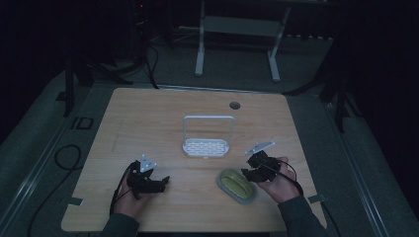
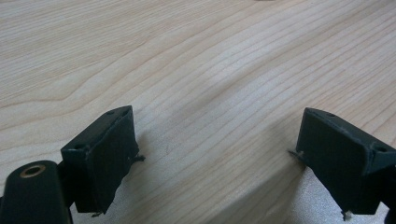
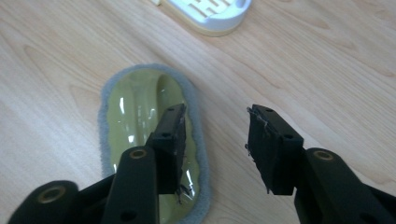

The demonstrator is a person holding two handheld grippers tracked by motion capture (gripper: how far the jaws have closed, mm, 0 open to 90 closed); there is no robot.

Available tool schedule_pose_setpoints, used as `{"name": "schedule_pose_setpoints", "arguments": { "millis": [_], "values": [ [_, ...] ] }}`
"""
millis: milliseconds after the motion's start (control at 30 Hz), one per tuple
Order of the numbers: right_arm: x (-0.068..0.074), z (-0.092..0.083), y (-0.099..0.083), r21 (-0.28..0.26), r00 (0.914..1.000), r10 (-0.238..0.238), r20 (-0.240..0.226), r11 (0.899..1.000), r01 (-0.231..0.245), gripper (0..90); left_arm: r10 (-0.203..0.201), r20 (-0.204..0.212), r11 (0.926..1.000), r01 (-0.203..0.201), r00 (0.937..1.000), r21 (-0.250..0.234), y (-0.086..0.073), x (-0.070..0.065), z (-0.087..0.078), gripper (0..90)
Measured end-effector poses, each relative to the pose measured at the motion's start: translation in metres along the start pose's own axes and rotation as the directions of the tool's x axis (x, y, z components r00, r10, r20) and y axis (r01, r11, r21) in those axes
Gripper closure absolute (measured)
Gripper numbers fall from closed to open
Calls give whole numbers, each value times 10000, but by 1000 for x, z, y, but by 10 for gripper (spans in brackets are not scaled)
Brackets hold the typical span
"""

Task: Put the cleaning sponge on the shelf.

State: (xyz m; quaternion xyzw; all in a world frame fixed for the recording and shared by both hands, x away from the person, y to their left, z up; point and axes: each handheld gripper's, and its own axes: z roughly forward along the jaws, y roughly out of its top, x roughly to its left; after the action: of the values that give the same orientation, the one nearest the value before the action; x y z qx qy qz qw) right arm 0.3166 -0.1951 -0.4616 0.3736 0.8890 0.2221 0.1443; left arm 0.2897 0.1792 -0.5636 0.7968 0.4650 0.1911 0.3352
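Counting from the left of the high view: one left gripper (image 1: 157,183), one rack (image 1: 208,137), one brush (image 1: 236,186), one right gripper (image 1: 248,172), all on one table (image 1: 148,118). Two grippers in total, each held in one hand, with one grey plate atop each.

Left gripper: jaws standing wide apart in the left gripper view, with bare wood grain between them and nothing gripped. Resting low over the table's near left part, well apart from the brush, which lies far off to its right.

Rack: white, with a tall wire hoop over a slotted base, standing beyond both grippers near the table's middle. Seen again at the top edge of the right gripper view (image 3: 212,11), ahead of the right gripper's jaws and well apart from them.

Brush: oval, with a glossy yellow-green top and a grey fuzzy rim, lying flat on the table. In the right gripper view (image 3: 140,116), under and just left of the right gripper (image 3: 215,133); one jaw hanging over its yellow-green top, the other over bare wood beside its rim. Cannot tell whether that jaw touches the top.

Right gripper: jaws parted about halfway, not clamped on anything, angled down at the brush's near end.

No brand, label or readable writing on any of these things.
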Motion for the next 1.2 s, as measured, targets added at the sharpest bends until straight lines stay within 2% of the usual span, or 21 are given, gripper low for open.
{"name": "schedule_pose_setpoints", "arguments": {
  "millis": [400, 767, 1200],
  "values": [
    [2, 0, 8, 314, 9976, -199, -660, 9993, 220, 522, 10, 1, 10000, -10, 10000, 12, 0, 0, 0, 122],
    [5, 2, 14, 731, 9946, -450, -931, 9960, 519, 496, 15, 1, 10000, -15, 10000, 16, 0, 0, 0, 122],
    [8, 6, 21, 1363, 9866, -873, -1378, 9850, 1062, 516, 15, 2, 10000, -15, 10000, 12, 0, 0, 0, 122]
  ]
}}
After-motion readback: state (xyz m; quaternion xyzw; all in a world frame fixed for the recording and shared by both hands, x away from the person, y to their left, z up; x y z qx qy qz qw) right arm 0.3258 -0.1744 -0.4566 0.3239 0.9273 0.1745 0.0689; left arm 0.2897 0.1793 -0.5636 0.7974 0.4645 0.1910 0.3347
